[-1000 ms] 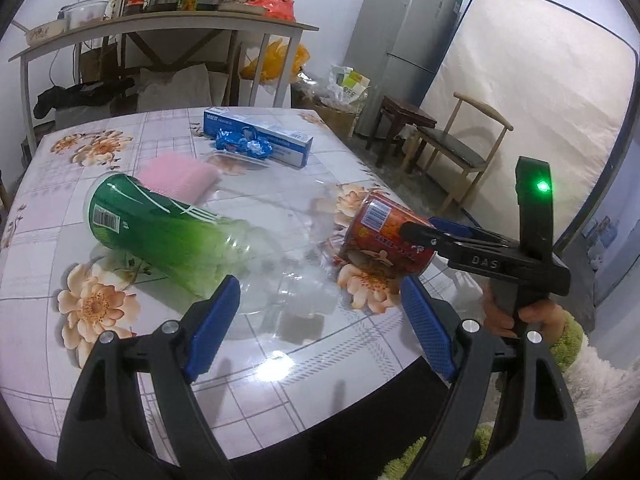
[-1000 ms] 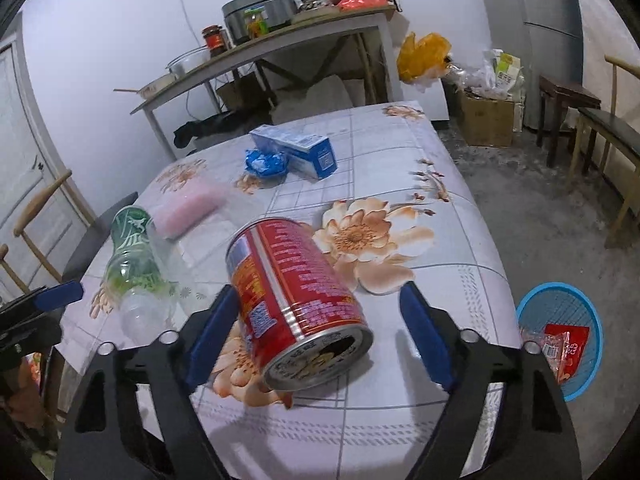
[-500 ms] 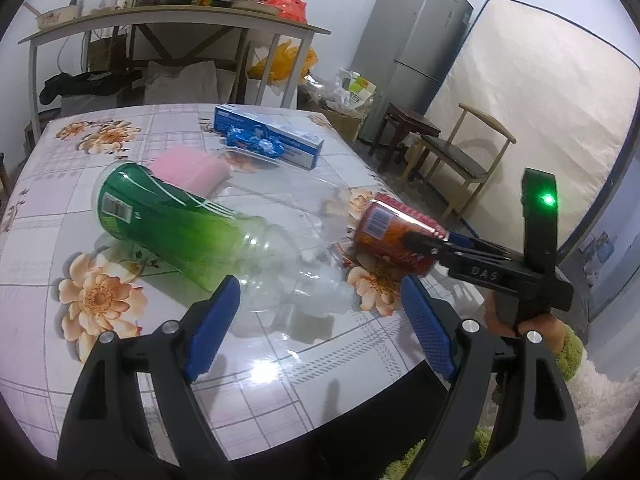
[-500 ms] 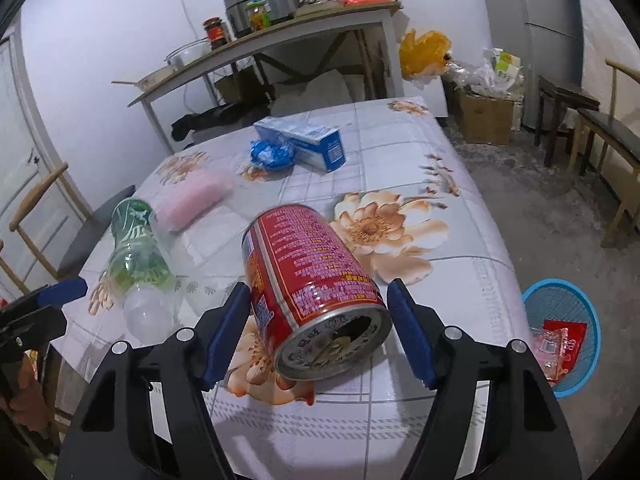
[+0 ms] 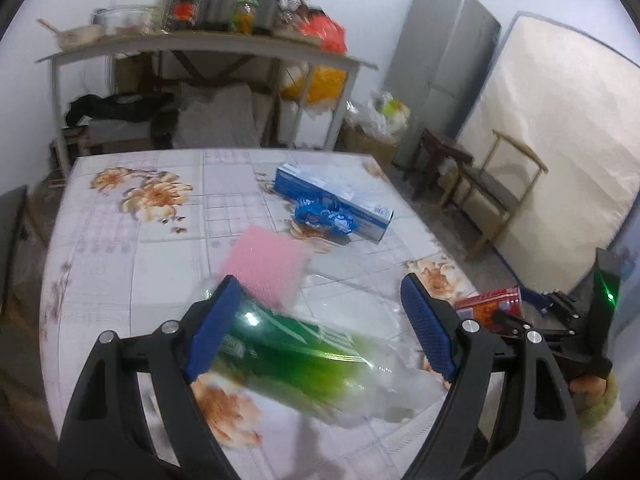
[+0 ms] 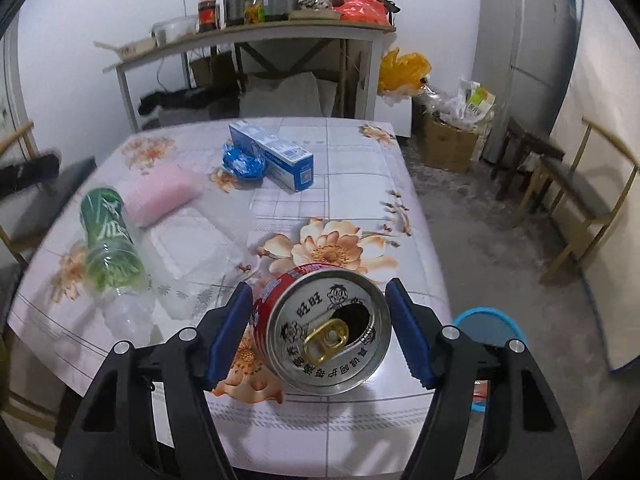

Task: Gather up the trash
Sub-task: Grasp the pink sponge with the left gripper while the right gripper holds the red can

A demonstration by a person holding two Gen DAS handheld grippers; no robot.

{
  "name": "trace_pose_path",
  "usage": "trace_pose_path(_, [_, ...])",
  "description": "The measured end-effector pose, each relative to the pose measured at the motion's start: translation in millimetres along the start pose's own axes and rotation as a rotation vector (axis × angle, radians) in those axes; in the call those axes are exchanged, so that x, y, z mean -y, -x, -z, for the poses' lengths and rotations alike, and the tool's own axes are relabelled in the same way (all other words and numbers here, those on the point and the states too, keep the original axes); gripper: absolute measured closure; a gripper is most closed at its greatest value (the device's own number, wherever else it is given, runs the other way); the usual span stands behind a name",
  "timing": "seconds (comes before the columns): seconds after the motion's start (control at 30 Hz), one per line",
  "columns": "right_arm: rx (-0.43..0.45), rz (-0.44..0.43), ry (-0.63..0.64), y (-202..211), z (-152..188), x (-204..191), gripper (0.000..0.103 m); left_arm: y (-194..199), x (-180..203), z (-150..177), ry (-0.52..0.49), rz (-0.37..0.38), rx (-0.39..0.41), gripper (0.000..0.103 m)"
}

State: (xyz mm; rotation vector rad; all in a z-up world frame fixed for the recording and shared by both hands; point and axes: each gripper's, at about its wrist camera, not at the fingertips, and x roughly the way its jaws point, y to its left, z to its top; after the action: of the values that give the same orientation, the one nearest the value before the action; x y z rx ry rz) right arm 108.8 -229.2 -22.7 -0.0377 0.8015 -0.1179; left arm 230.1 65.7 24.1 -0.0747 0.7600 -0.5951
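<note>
1. Can [image 6: 324, 332]: it is pinched across its red wall by the right gripper [image 6: 320, 330], whose jaws have just been closing onto it; both blue pads are pressed on its sides. It is held tilted over the table's [image 6: 360, 184] near edge, its opened top turned to the camera, so it can probably be carried to the bin.
2. Bottle [image 5: 304, 360]: it is lying on its side near the table's near edge, between the spread pads of the left gripper [image 5: 320, 332]. No pad is seen pressing on it, so it is judged bracketed, not gripped; the blur leaves contact unsure.
3. Bin [image 6: 490, 320]: the blue basket is set on the floor just off the table's near right corner, within easy reach for dropping. It is mostly hidden by the right gripper; something red shows low inside it.
4. Can's inside: only darkness is seen through the opening; whether anything remains cannot be told.
5. Bottle's inside: it looks empty through the clear end.
6. Left uncollected: a pink pad [image 6: 164, 196], a blue wrapper [image 6: 244, 164] and a box [image 6: 276, 156] are lying towards the table's far edge.
</note>
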Motion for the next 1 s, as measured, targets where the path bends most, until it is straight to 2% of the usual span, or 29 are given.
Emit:
trace_pose_path(0.1, [-0.029,0.045,0.032,-3,-3,-9,0.037,-24,-21,-25,0.027,0.0,-0.081,0.025])
trace_pose_path(0.23, [-0.045,0.09,0.05,-6,-4,-19,0.037,-50,-42,-43,0.081,0.078,-0.158,0.025])
trace_pose_path(0.37, [-0.066,0.124,0.042,-10,-9,-23,0.037,-73,-54,-55,0.13,0.105,-0.206,0.025])
trace_pose_path(0.5, [-0.101,0.08,-0.02,-17,-15,-21,0.037,-96,-63,-73,0.183,0.156,-0.261,0.027])
trace_pose_path(0.63, [-0.117,0.081,-0.057,-24,-18,-20,0.037,-122,-73,-88,0.248,0.226,-0.33,0.027])
trace_pose_path(0.7, [-0.121,0.083,-0.076,-26,-20,-20,0.037,-132,-75,-91,0.246,0.212,-0.361,0.027])
trace_pose_path(0.8, [-0.122,0.077,-0.114,-29,-22,-16,0.037,-155,-77,-88,0.195,0.171,-0.465,0.027])
trace_pose_path(0.87, [-0.123,0.076,-0.14,-29,-22,-13,0.037,-172,-82,-81,0.161,0.094,-0.534,0.027])
trace_pose_path(0.97, [-0.126,0.074,-0.173,-31,-22,-11,0.037,-186,-89,-71,0.112,0.027,-0.575,0.027])
trace_pose_path(1.0, [-0.128,0.074,-0.179,-31,-21,-11,0.037,-189,-91,-68,0.106,0.028,-0.589,0.027])
